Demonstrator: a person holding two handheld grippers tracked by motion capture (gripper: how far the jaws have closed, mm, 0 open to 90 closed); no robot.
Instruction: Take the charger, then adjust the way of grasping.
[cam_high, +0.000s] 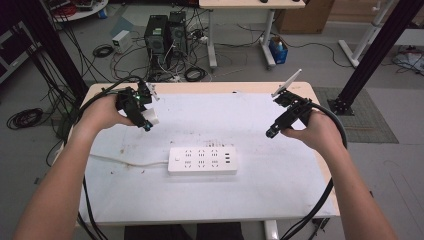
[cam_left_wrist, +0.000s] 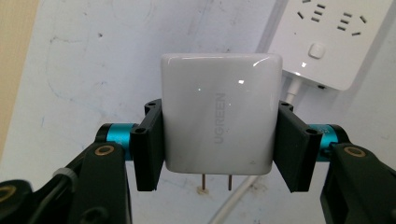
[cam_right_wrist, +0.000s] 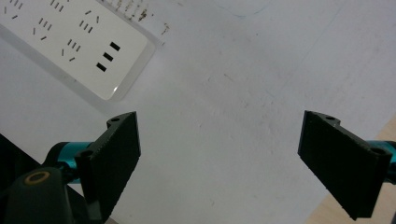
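While one power strip (cam_high: 202, 160) lies flat, left claw (cam_left_wrist: 218, 140) clamps one charger (cam_left_wrist: 219, 116); right claw (cam_right_wrist: 219, 163) gapes.

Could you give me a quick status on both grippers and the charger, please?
Left gripper shut on white charger, prongs exposed, held above the table. Right gripper open, empty. Power strip unobstructed.

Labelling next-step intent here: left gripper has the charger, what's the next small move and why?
Probably carry the charger down toward the power strip and line its prongs up with a socket. The left gripper clamps it by both sides with the prongs exposed; the strip lies flat with sockets free; the right gripper is open, holding nothing.
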